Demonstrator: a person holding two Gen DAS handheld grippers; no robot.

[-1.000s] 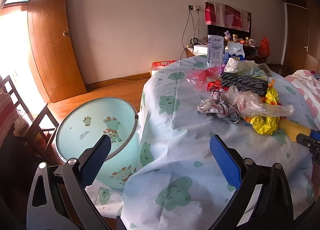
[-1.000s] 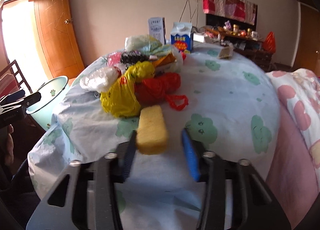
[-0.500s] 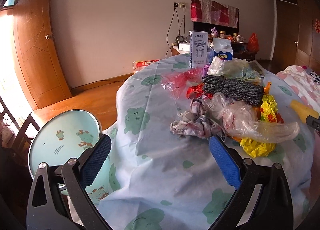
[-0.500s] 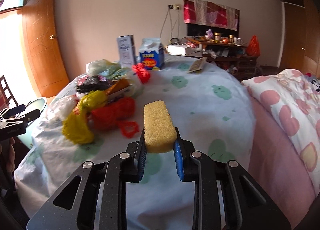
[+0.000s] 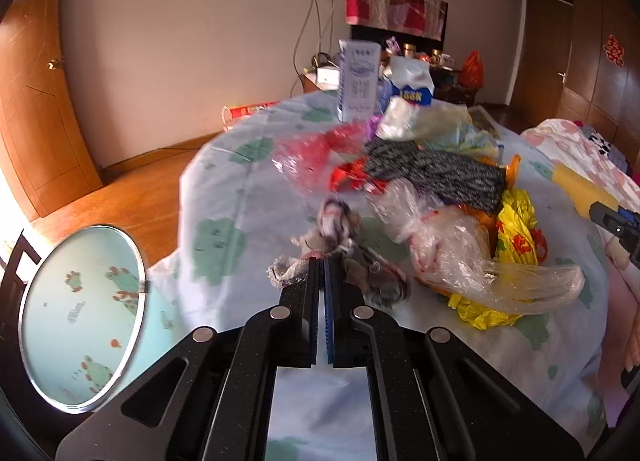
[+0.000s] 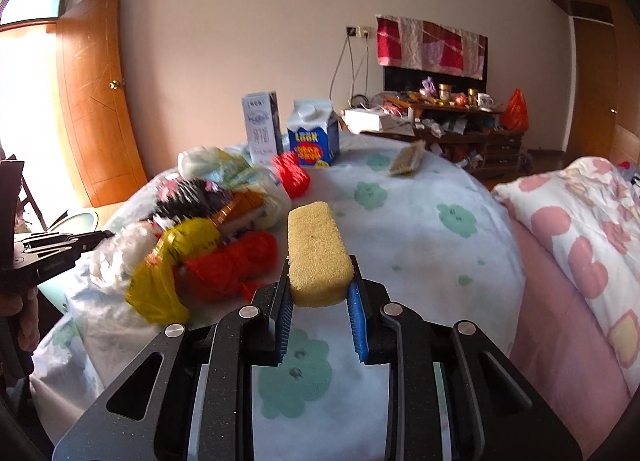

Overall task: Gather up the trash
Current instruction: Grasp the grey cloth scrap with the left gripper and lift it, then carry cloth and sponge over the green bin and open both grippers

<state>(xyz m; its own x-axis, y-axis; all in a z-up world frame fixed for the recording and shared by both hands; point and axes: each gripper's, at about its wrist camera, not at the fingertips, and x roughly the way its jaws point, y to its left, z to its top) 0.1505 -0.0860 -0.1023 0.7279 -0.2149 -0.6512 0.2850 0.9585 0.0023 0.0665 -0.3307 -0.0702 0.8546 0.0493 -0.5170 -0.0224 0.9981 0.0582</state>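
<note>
The left gripper [image 5: 322, 261] is pinching a grey rag [image 5: 340, 257] on the table; the bin [image 5: 80, 313] is sitting at nine o'clock. The right gripper [image 6: 320, 281] is clamping a yellow sponge [image 6: 318, 253]. Lifting clear before swinging bin-ward seems wise.

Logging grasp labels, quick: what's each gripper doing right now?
Left gripper: jaws shut on the grey rag.
Right gripper: jaws shut on the yellow sponge.

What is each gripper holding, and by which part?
Left gripper: crumpled grey rag, pinched at its near edge. Right gripper: yellow sponge, clamped at its near end.
</note>
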